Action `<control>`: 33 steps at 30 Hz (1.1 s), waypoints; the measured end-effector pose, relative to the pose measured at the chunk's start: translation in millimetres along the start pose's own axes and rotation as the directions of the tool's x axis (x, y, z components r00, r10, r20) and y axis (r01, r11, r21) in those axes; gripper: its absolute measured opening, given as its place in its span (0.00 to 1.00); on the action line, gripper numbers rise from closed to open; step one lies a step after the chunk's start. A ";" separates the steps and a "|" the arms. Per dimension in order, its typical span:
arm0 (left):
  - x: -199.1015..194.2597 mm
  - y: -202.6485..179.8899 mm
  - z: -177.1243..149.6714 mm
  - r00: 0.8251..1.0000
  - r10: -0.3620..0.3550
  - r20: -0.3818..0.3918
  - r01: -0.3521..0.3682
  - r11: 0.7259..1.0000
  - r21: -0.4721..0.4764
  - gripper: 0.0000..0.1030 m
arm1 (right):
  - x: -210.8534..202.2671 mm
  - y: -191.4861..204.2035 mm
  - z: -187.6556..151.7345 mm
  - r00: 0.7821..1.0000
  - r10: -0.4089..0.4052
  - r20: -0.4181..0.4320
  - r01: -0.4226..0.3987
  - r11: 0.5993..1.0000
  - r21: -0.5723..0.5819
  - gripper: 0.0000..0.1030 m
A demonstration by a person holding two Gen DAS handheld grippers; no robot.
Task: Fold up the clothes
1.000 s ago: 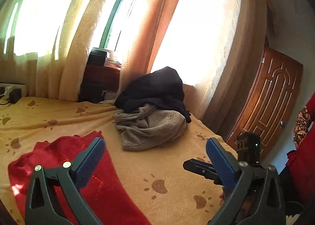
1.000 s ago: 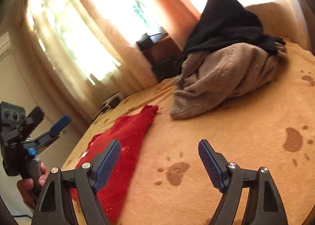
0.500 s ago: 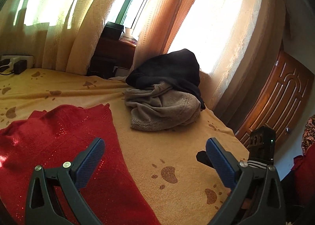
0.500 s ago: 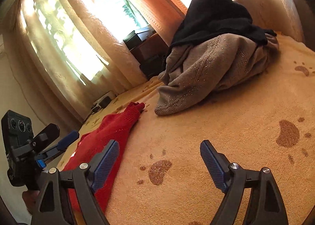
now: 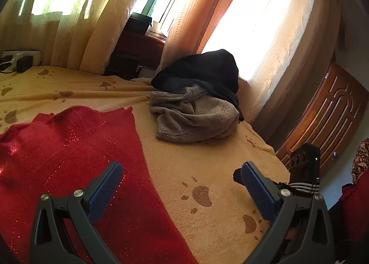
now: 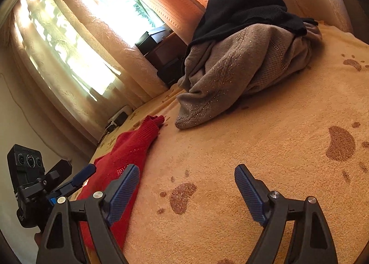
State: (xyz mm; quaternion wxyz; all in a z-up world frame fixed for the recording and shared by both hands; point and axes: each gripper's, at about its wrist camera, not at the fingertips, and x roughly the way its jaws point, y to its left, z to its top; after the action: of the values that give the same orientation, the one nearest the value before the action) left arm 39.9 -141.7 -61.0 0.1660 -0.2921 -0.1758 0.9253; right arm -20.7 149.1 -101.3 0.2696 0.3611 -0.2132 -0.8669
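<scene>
A red knit sweater (image 5: 69,160) lies spread flat on the tan paw-print blanket (image 5: 203,160); it also shows in the right wrist view (image 6: 131,148). A crumpled grey sweater (image 5: 196,116) lies farther back with a black garment (image 5: 207,72) heaped on it; both show in the right wrist view, grey (image 6: 230,74) and black (image 6: 242,10). My left gripper (image 5: 182,178) is open and empty, its left finger over the red sweater's right edge. My right gripper (image 6: 186,183) is open and empty above bare blanket, just right of the red sweater.
Curtains (image 5: 92,10) hang along the window behind the bed. A dark wooden cabinet (image 5: 138,44) with boxes stands at the bed's far side. A power strip (image 5: 18,58) lies at the far left. A wooden door (image 5: 327,121) is at right.
Both grippers have moved forward and lower over the bed. The red sweater now fills more of the left wrist view; the grey and black pile looks nearer in the right wrist view. Both stay open.
</scene>
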 end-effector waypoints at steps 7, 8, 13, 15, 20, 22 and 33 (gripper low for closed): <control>1.8 -0.8 -3.7 1.000 -0.005 -0.017 0.005 1.000 0.000 1.00 | 2.7 -2.6 -0.6 1.000 -0.003 -0.014 0.004 1.000 0.018 0.84; 1.8 -1.4 -4.1 1.000 -0.006 -0.018 0.006 1.000 0.003 1.00 | 2.9 -2.7 -0.7 1.000 -0.004 -0.015 0.004 1.000 0.018 0.84; 2.1 -1.0 -4.9 1.000 -0.010 -0.025 0.010 1.000 -0.001 1.00 | 4.7 -1.8 -1.0 1.000 -0.005 -0.022 0.005 1.000 0.014 0.84; 1.6 -0.6 -4.8 1.000 -0.010 -0.024 0.010 1.000 -0.004 1.00 | 5.3 -1.7 -1.4 1.000 -0.006 -0.024 0.006 1.000 0.015 0.84; 1.2 -1.6 -5.2 1.000 -0.015 -0.025 0.015 1.000 -0.002 1.00 | 5.9 -3.0 -0.7 1.000 -0.005 -0.027 0.005 1.000 0.017 0.84; 2.2 -3.4 -5.8 0.999 -0.016 -0.029 0.016 1.000 0.005 1.00 | 5.9 -3.0 -1.1 1.000 -0.009 -0.029 0.010 1.000 0.019 0.84; -3.1 -10.0 -7.0 0.997 0.071 0.014 -0.072 0.995 0.070 1.00 | 5.6 -1.4 -1.9 0.999 -0.014 -0.032 0.014 1.000 0.018 0.84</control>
State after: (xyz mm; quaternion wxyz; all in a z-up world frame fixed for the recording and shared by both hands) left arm 48.5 -132.5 -60.6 0.1421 -0.2867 -0.1336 0.9379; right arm -23.0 146.4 -106.2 0.2637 0.3788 -0.2143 -0.8608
